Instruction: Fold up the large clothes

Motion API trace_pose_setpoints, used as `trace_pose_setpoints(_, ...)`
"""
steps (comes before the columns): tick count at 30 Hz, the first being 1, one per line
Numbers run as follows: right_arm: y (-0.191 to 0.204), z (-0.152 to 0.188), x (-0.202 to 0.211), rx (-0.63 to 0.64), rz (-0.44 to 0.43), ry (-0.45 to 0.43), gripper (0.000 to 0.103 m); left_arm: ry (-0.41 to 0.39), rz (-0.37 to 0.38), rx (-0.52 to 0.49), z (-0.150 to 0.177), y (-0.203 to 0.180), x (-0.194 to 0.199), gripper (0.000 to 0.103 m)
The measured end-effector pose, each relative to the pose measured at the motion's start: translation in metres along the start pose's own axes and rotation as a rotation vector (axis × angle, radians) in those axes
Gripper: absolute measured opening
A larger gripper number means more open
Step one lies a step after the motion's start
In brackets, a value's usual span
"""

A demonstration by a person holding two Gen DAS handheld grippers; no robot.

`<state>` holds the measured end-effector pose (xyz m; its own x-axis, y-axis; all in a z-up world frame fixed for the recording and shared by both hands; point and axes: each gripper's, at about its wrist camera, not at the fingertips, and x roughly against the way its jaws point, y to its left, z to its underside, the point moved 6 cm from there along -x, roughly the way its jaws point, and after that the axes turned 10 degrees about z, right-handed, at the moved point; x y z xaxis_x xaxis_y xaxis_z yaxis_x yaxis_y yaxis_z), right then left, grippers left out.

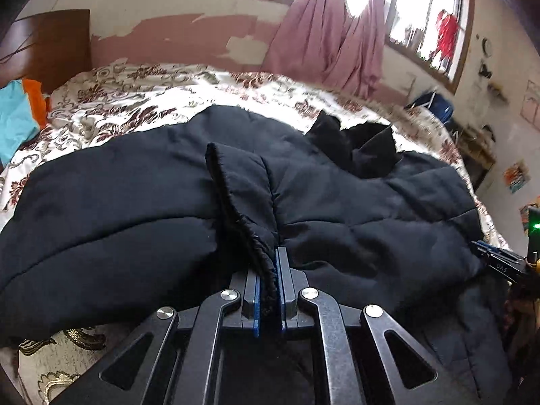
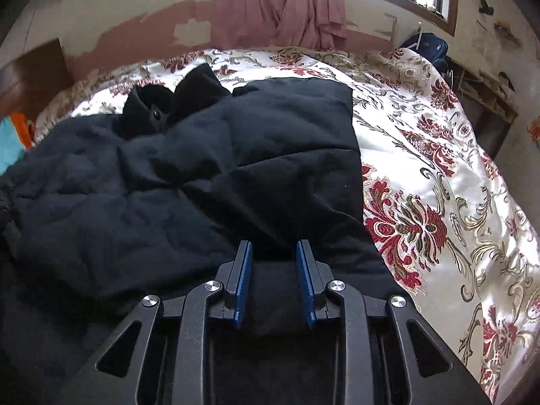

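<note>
One black jacket (image 1: 135, 202); two grippers, left gripper (image 1: 269, 270) clamping its cuff (image 1: 236, 216).

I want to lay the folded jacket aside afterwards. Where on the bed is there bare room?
The widest bare stretch of bedspread lies right of the black jacket, out to the bed's edge. A narrower strip runs beyond the jacket's collar toward the pink curtain. The left end is crowded: the turquoise and orange clothes sit near the headboard.

We count one black jacket (image 1: 135, 202), one flowered bedspread (image 2: 438, 168), two grippers, left (image 1: 268, 270) and right (image 2: 274, 253), one pink curtain (image 1: 324, 33), two windows (image 1: 425, 17).
</note>
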<state>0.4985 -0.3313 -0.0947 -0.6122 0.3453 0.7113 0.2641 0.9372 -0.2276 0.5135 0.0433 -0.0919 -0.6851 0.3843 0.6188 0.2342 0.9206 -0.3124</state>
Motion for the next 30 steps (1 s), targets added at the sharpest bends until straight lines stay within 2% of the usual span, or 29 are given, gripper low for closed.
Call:
trace_pose_setpoints(2,0.005,0.001,-0.002,0.03,0.027,-0.005,0.024,0.014,-0.006,-0.001,0.003,-0.001,0.001,0.012)
trace_pose_setpoints(6,0.008,0.0,0.005,0.051,0.057,-0.016,0.025,0.001,0.033,0.043,0.004,0.003,0.006,0.018)
trace_pose_setpoints(9,0.008,-0.004,0.02,0.036,0.049,-0.035,0.034,-0.002,0.072,0.091,0.006,0.007,0.021,0.029)
trace_pose_setpoints(10,0.008,-0.005,0.026,0.019,0.049,-0.043,0.047,-0.005,0.078,0.099,0.007,0.008,0.027,0.043)
trace_pose_setpoints(11,0.009,-0.008,0.036,-0.007,0.038,-0.062,0.06,-0.02,0.086,0.103,0.008,0.01,0.033,0.062)
trace_pose_setpoints(14,0.028,-0.011,0.064,-0.002,-0.021,-0.116,0.064,-0.105,0.177,0.113,0.012,0.014,0.064,0.076)
trace_pose_setpoints(17,0.07,-0.013,0.089,0.08,-0.076,-0.151,0.065,-0.146,0.131,0.109,0.022,0.027,0.094,0.087)
trace_pose_setpoints(21,0.135,-0.012,0.117,0.187,-0.183,-0.184,0.068,-0.211,0.059,0.147,0.041,0.065,0.14,0.089)
trace_pose_setpoints(26,0.214,-0.013,0.14,0.269,-0.291,-0.204,0.068,-0.278,0.028,0.355,0.066,0.137,0.185,0.091)
trace_pose_setpoints(30,0.26,-0.02,0.148,0.283,-0.298,-0.227,0.068,-0.283,-0.011,0.508,0.084,0.187,0.196,0.091)
